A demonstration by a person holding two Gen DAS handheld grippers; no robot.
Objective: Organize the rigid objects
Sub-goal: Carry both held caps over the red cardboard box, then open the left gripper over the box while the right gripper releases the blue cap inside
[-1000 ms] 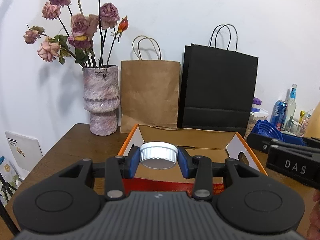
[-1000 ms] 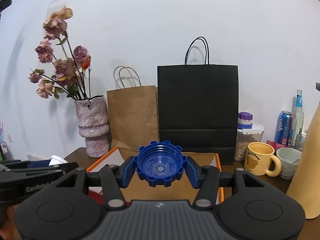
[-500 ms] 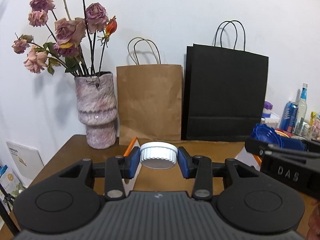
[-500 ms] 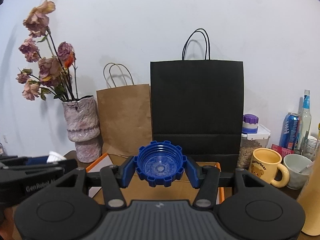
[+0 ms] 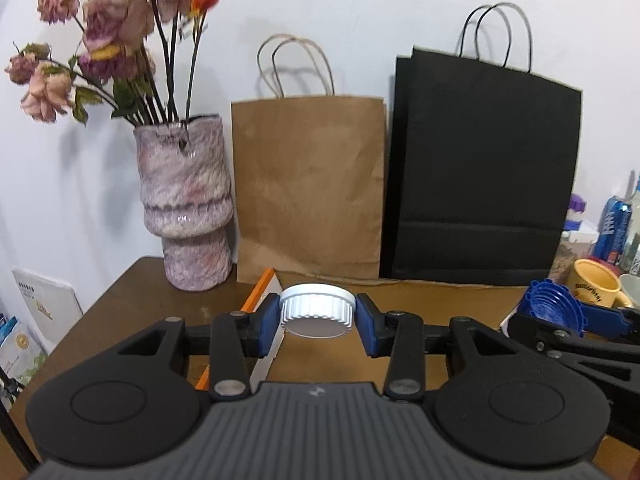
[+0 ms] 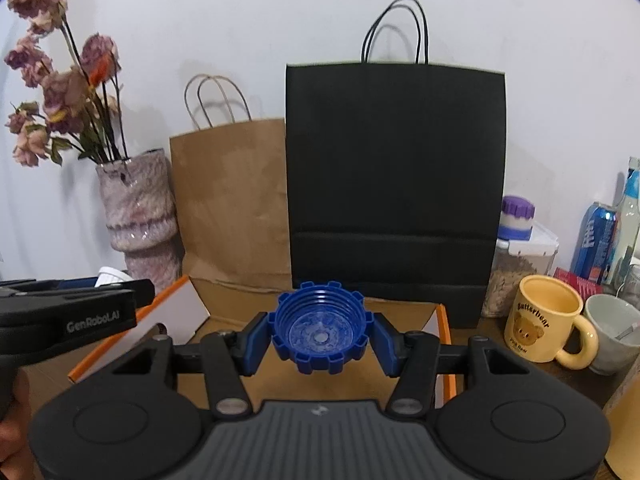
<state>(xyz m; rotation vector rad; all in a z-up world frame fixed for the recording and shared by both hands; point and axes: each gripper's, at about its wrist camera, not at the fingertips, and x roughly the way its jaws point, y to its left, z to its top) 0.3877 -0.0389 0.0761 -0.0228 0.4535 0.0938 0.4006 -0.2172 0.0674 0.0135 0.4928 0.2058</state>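
left gripper (image 5: 318, 316) pinches a white ribbed cap (image 5: 317, 311) between its blue fingers (image 5: 267, 322), flat face toward the camera, held above the open cardboard box (image 5: 262, 294) with orange edge. right gripper (image 6: 321, 336) pinches a blue notched cap (image 6: 320, 330) between its fingers (image 6: 256, 340), hollow threaded side facing the camera, also held over the box (image 6: 442, 322). both caps are off the tabletop, gripped at their sides. in the left wrist view the right gripper shows at far right (image 5: 560, 314) with the blue cap (image 5: 554, 308); in the right wrist view the left gripper's black body marked "genrobot.ai" (image 6: 76, 312) sits at left, a bit of white cap (image 6: 110, 276) above it, a person's hand (image 6: 14, 412) at the lower left edge. box flaps are open, brown inside visible. wooden tabletop (image 5: 132, 304) under it all. right of the box: yellow bear mug (image 6: 546, 330), grey cup (image 6: 614, 332) just beside it, clear container with purple-lidded jar on top (image 6: 518, 250), blue can (image 6: 596, 242), clear bottle (image 6: 632, 216). behind the box, against the white wall: pink marbled vase (image 5: 186, 204) with dried roses (image 5: 104, 36) at left, brown paper bag (image 5: 308, 188) in the middle, black paper bag (image 5: 484, 184) touching it on the right. papers or packets (image 5: 40, 308) at far left off the tabletop edge.
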